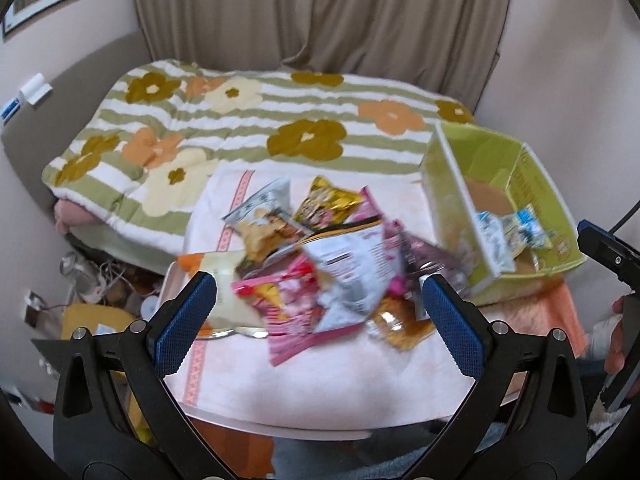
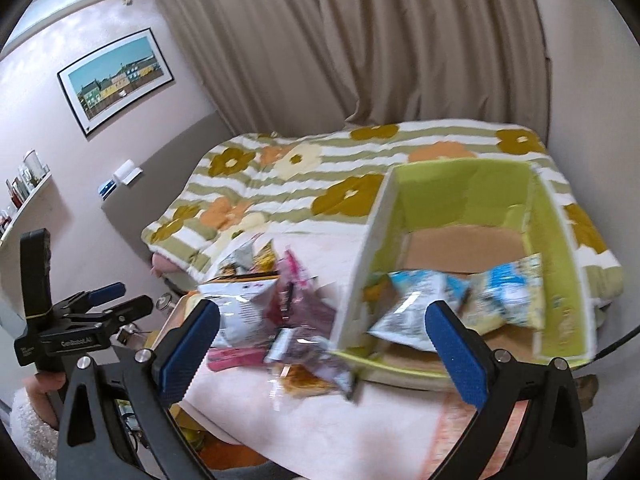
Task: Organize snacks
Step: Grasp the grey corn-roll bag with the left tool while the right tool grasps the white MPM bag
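A heap of snack packets (image 1: 320,256) lies on a small table covered by a pale pink towel (image 1: 320,380); it also shows in the right wrist view (image 2: 276,304). A green cardboard box (image 1: 556,200) stands to the right of the heap and holds blue-and-white packets (image 2: 460,296); its near wall shows in the right wrist view (image 2: 560,340). My left gripper (image 1: 320,312) is open and empty, held above the near side of the heap. My right gripper (image 2: 324,332) is open and empty, in front of the box's near left corner. The left gripper also shows in the right wrist view (image 2: 108,296).
A bed with a flowered, striped quilt (image 1: 248,128) lies behind the table. Curtains (image 1: 320,12) hang at the back. Cables and clutter (image 1: 100,280) lie on the floor left of the table. A framed picture (image 2: 116,76) hangs on the left wall.
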`<state>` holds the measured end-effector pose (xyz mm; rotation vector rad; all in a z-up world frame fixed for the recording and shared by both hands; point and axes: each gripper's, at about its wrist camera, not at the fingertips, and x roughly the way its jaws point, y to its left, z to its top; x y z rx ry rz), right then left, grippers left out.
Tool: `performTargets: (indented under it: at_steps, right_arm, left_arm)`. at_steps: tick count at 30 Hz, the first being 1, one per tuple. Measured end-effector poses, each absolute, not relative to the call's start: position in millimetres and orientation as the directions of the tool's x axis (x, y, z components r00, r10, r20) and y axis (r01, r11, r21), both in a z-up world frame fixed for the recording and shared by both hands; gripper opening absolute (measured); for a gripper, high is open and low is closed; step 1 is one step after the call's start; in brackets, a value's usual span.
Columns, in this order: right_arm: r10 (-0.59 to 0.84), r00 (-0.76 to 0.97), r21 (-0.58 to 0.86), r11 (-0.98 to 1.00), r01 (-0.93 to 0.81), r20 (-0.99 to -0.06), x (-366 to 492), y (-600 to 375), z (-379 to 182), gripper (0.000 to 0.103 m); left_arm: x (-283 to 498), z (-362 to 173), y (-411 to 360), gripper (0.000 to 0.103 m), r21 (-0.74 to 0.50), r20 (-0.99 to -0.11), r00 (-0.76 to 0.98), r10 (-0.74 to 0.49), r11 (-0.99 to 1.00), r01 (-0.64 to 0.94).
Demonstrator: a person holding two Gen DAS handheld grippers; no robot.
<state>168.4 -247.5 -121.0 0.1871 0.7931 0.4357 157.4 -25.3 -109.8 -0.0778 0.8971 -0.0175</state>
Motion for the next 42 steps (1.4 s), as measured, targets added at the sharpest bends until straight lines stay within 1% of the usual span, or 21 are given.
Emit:
performTargets:
  at_steps: [5, 10, 17, 19, 22, 28, 32, 35, 36, 38, 40, 42]
  right_arm:
    - [0.468, 0.579, 0.334, 0.884, -0.328, -0.668, 177, -192, -138, 0.102]
    - [0.471, 0.552, 0.325, 0.880, -0.346, -0.688, 185, -147, -153, 0.102]
    - [0.424, 0.526, 0.297, 0.903, -0.312, -0.738, 204, -96, -182, 0.102]
    - [0.413, 0.518, 0.288, 0.907, -0.306, -0.750, 209, -88, -191, 0.102]
    - [0.392, 0.504, 0.263, 0.914, -0.309, -0.770, 215, -79, -204, 0.102]
    - [0.360, 0.468, 0.217, 0.918, -0.333, -0.807, 226, -70, -221, 0.102]
    - [0.372, 0.437, 0.219, 0.906, -0.361, -0.819, 236, -67, -231, 0.100]
    - [0.380, 0.423, 0.213, 0.896, -0.389, -0.823, 240, -65, -236, 0.097]
    - [0.371, 0.421, 0.195, 0.894, -0.403, -0.828, 240, -63, -238, 0.096]
    - [0.356, 0.414, 0.173, 0.892, -0.418, -0.838, 242, -61, -242, 0.093]
    - [0.363, 0.399, 0.188, 0.891, -0.414, -0.842, 244, -62, -246, 0.091]
    - [0.373, 0.383, 0.211, 0.891, -0.401, -0.845, 248, -65, -250, 0.091]
  left_arm:
    - [173, -127, 21, 0.102, -0.124, -0.809, 0.579, -0.103, 0.992, 0.005]
    - [199, -139, 59, 0.102, -0.163, -0.817, 0.554, -0.162, 0.985, 0.047]
    - [252, -164, 89, 0.102, -0.220, -0.831, 0.497, -0.249, 0.969, 0.117]
    - [268, -174, 93, 0.102, -0.257, -0.832, 0.474, -0.287, 0.958, 0.129]
    - [292, -193, 94, 0.102, -0.300, -0.839, 0.435, -0.326, 0.945, 0.129]
    - [331, -236, 96, 0.099, -0.385, -0.857, 0.349, -0.379, 0.921, 0.053]
    - [352, -259, 97, 0.089, -0.430, -0.864, 0.300, -0.404, 0.903, -0.023]
    - [364, -277, 92, 0.084, -0.453, -0.870, 0.252, -0.424, 0.889, -0.065]
    - [366, -281, 91, 0.081, -0.453, -0.872, 0.240, -0.426, 0.889, -0.070]
    - [371, -290, 85, 0.078, -0.462, -0.873, 0.213, -0.438, 0.883, -0.080]
    - [374, -293, 85, 0.078, -0.464, -0.874, 0.206, -0.439, 0.881, -0.090]
    - [376, -295, 85, 0.071, -0.461, -0.877, 0.203, -0.436, 0.882, -0.096]
